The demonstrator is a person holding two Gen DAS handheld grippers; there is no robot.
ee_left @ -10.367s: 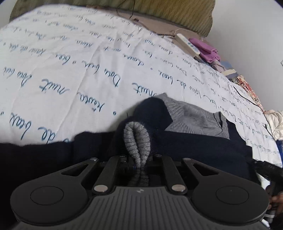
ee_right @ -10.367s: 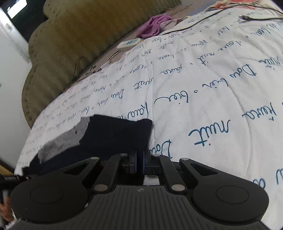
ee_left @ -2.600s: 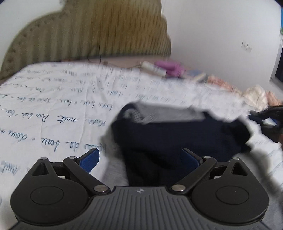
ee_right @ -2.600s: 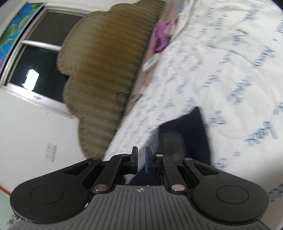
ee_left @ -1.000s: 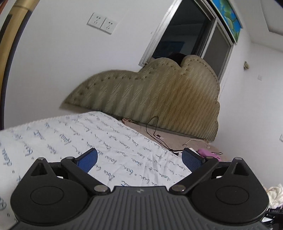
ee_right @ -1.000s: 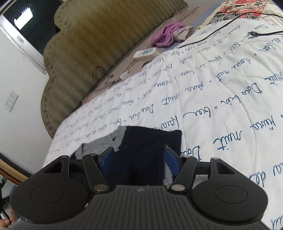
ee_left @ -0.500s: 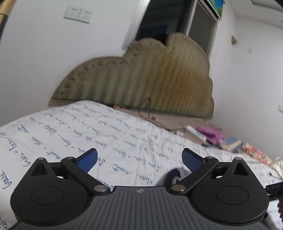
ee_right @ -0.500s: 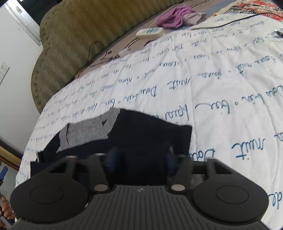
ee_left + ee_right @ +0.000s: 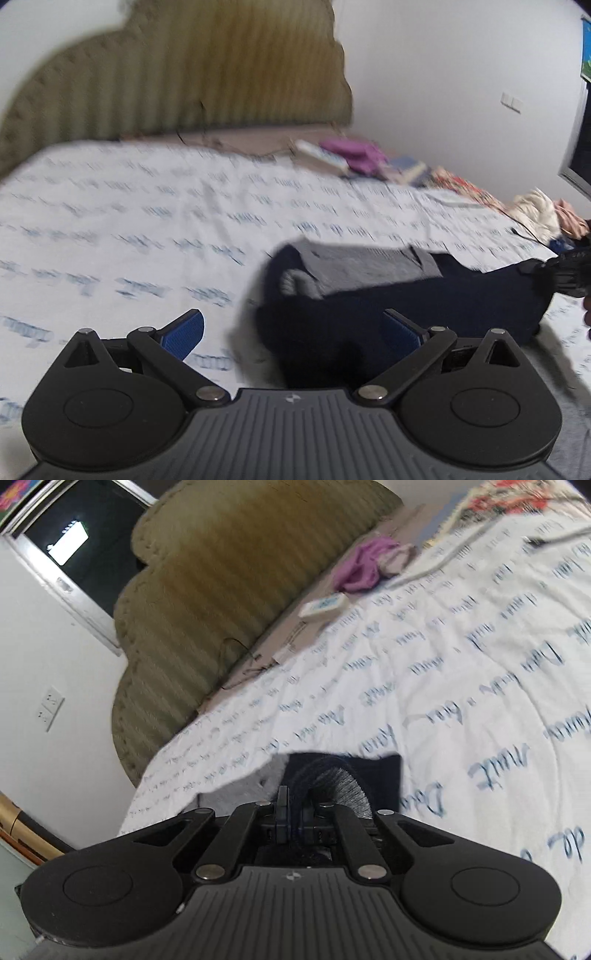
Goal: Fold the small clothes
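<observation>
Right tool [image 9: 293, 812] has just closed, pinching the navy-and-grey garment [image 9: 388, 295] at its near edge, evidently to lift a fold. Left tool [image 9: 291, 332] stands open, garment at its 1 o'clock on the bed [image 9: 110, 229], positioned to take the opposite end.

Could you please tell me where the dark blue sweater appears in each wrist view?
Left wrist view: the dark blue sweater lies right of centre on the bed, beyond the open fingers.
Right wrist view: the sweater is at lower centre, pinched between the closed fingers.
Shared landmark: the purple cloth near the headboard.
</observation>
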